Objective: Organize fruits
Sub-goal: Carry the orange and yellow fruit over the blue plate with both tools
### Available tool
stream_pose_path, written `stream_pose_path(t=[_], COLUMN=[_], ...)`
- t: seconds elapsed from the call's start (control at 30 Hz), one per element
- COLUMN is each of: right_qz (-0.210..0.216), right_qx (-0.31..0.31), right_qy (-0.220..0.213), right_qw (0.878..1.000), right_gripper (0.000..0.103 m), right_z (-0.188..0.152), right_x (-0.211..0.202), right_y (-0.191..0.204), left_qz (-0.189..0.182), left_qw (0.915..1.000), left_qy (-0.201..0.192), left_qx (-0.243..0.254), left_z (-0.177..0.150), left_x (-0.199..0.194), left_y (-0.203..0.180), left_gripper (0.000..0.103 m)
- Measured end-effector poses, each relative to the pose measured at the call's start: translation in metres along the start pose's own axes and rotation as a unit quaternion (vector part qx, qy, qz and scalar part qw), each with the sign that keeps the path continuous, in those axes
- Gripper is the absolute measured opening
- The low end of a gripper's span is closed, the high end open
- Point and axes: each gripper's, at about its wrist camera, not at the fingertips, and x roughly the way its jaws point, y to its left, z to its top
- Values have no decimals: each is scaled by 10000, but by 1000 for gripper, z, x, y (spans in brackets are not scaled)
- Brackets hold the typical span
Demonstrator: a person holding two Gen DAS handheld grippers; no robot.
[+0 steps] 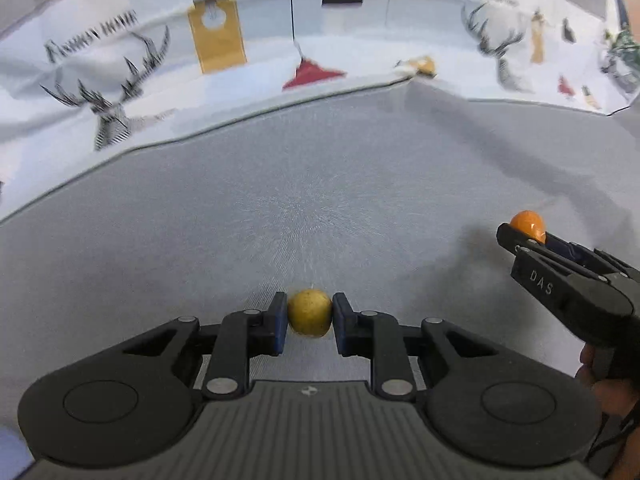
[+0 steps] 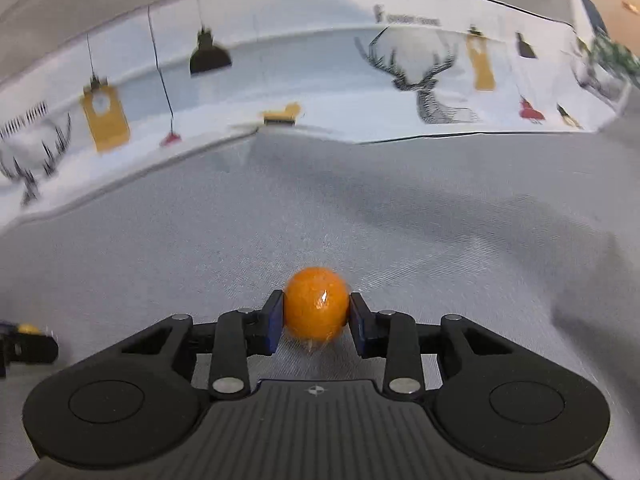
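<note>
Both claws are loaded. The left claw pinches a small yellow-green fruit between its blue pads, and the right claw pinches a round orange fruit the same way; each fruit sits centred between the pads, apparently lifted a little above the grey cloth that covers the bench. In the left wrist view the right claw shows at the right edge with the orange fruit at its tip, well apart from the yellow-green one. No bowl, tray or other container for the fruit shows in either view, so where each is meant to go cannot be told from here.

The step in hand looks like carrying the 2 fruits to their places. To do it well, hold the squeeze steady, since round, smooth fruit can roll out of flat pads; keep the claws level, move them on separate paths so they do not knock together, and lower each fruit until it touches down before letting go.

The letters "DAS" are readable on the side of the right claw's body. The patterned cloth at the back, printed with deer heads and hanging lamps, carries a line of text too blurred to read
</note>
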Motion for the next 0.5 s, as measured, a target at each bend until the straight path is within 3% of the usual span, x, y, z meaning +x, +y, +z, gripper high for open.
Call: stream_pose_path(t=[0.23, 0.5], right_qz=[458, 1452], right_qx=[264, -155], right_qy=[-235, -192], right_qw=[9983, 9891], right_gripper=[35, 36], right_z=[-4, -41], right_x=[-115, -258], right_y=[4, 56], left_qz=[18, 364], left_qw=[9999, 9983], left_qy=[-55, -426], left_qx=[-102, -184], left_z=[-51, -135], left_x=[-111, -237], left_y=[21, 66], left_gripper=[26, 26])
